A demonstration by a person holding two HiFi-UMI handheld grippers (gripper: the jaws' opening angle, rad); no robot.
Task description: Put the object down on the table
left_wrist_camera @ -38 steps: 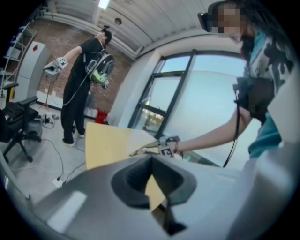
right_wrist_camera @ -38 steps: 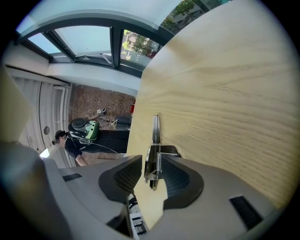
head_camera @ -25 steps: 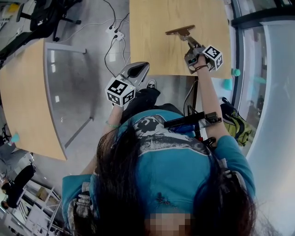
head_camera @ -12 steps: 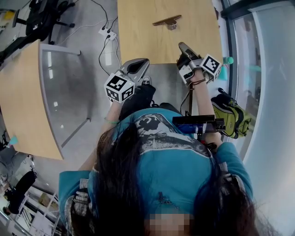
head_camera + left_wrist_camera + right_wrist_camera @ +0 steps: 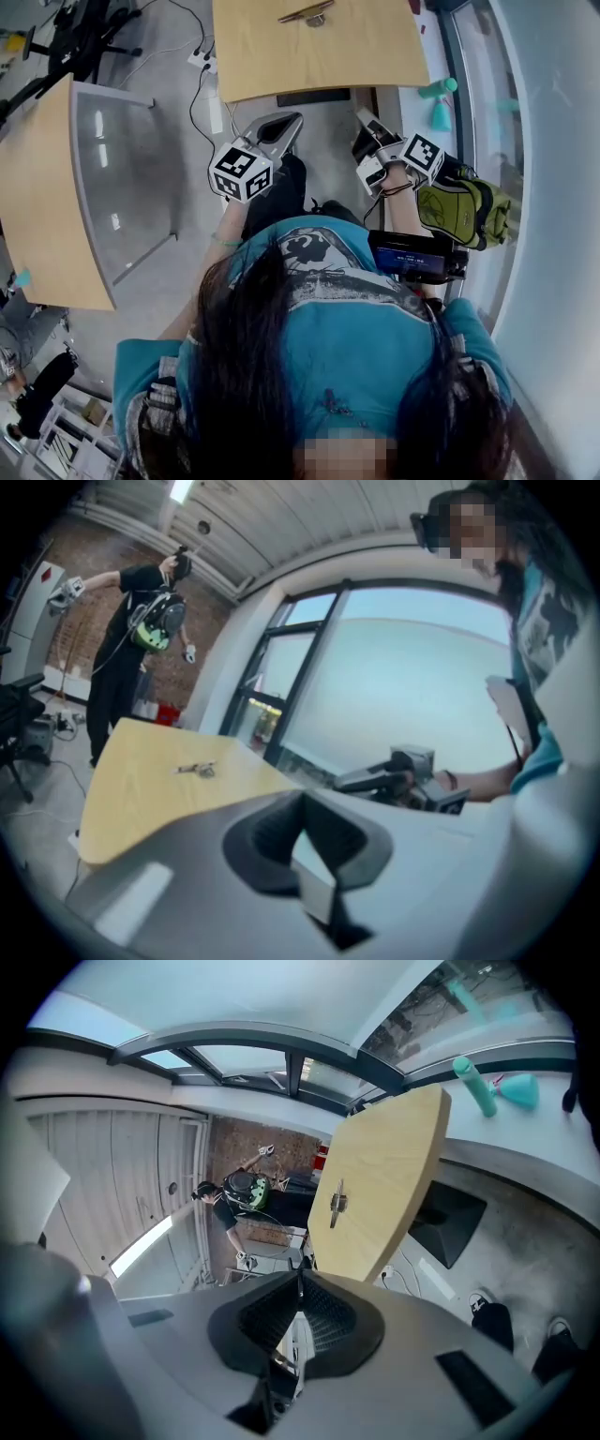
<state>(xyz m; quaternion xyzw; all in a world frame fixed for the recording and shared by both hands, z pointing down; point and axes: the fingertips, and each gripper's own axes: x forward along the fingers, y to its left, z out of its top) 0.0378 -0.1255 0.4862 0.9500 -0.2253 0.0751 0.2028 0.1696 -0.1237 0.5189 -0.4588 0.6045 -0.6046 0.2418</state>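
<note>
Though thin — flat metal object on smooth wooden table.

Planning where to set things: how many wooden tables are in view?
2. One table lies ahead, holding the metal object; the other table stands at the person's left. More may be hidden.

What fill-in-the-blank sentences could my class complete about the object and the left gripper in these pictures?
1. The small object lies on the wooden ___.
2. The left gripper's jaws are ___, with nothing between them.
3. In the left gripper view, a standing person wears ___ clothes.
Missing words: table; shut; black.
</note>
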